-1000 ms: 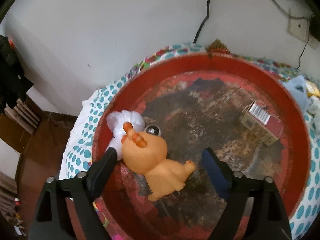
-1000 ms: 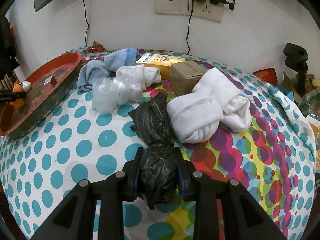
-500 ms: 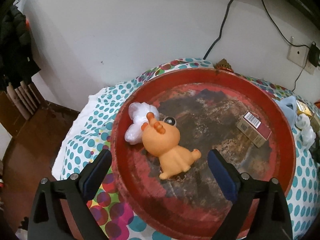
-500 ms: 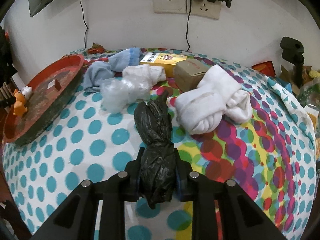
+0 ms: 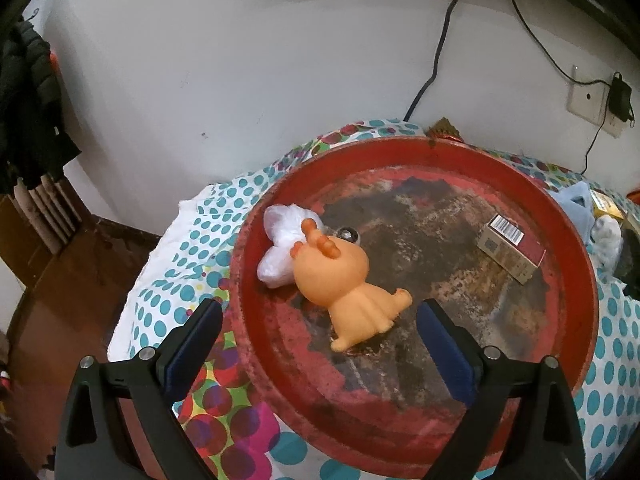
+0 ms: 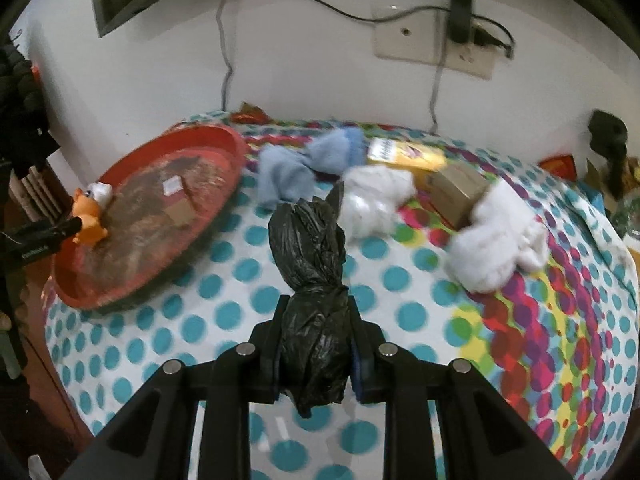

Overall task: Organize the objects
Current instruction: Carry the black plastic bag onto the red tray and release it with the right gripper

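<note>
Two tools showed change: the left tool had drawn back from the red tray, jaws spread wide and empty, leaving the orange toy lying inside the tray near its left rim. The right tool, clamped on the black bag, had lifted it off the tabletop, right of the tray, probably bound there next.

A wall socket with a plugged-in charger sits above the polka-dot tablecloth.
</note>
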`<state>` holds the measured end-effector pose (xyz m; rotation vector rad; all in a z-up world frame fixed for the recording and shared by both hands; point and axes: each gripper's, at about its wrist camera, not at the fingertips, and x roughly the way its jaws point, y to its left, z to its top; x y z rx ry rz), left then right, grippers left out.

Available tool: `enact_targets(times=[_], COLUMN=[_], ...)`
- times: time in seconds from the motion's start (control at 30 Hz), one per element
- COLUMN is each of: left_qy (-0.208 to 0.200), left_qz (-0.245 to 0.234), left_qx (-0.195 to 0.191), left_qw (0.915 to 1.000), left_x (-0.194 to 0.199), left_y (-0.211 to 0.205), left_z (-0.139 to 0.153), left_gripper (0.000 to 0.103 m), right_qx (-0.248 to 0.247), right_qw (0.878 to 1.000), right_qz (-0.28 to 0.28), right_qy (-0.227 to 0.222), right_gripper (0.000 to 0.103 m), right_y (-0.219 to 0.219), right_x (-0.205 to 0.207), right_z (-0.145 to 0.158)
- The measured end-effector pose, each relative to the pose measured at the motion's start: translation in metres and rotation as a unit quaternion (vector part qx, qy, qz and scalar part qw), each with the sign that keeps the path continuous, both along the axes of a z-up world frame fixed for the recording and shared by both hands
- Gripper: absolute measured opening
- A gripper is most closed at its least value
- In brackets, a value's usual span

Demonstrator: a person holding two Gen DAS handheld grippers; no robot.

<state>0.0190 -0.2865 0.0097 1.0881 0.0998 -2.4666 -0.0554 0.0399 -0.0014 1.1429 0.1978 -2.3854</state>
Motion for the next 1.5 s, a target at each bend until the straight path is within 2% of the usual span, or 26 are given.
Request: enact_targets(times=[0.37, 0.47, 0.67, 0.93, 1.1, 1.23, 1.33, 1.5], left_qy=[0.012, 0.016, 0.023, 0.022, 0.021, 0.02, 0.02, 0.018], left_qz=[0.014, 0.02, 0.036, 0.037, 0.034, 0.031, 0.027, 0.019], left_qx=[0.01, 0.014, 0.032, 0.032, 0.03, 0.029, 0.021, 0.01], left_qw=[0.9998, 0.9996, 0.9986, 0.9986, 0.9988, 0.9989, 0.9992, 0.9996], left_x=[0.008, 0.012, 0.018, 0.019, 0.017, 0.016, 0.015, 0.013], left_y=[-0.019, -0.027, -0.043, -0.045, -0.043, -0.04, -0.035, -0.029], left_z=[0.006, 0.008, 0.009, 0.007, 0.006, 0.005, 0.005, 0.005], left_gripper=[0.097, 0.097, 0.097, 0.097, 0.097, 0.097, 0.097, 0.097], right_qx=[-0.025, -0.017, -0.004, 0.015, 0.025, 0.016, 0.0, -0.009], right_qw=[0.997, 0.996, 0.993, 0.991, 0.991, 0.992, 0.993, 0.996], right_qz=[0.066, 0.092, 0.118, 0.121, 0.119, 0.113, 0.11, 0.081], right_qy=[0.004, 0.002, -0.032, -0.049, -0.053, -0.05, -0.045, -0.027], right_gripper=[0.024, 0.024, 0.024, 0.024, 0.029, 0.042, 0.052, 0.054], right_y=[-0.089, -0.12, -0.168, -0.209, -0.211, -0.196, -0.176, -0.131], right_x=[0.004, 0.007, 0.001, -0.017, -0.02, -0.019, -0.016, -0.012], right_z=[0.021, 0.015, -0.01, -0.028, -0.035, -0.029, -0.018, -0.001])
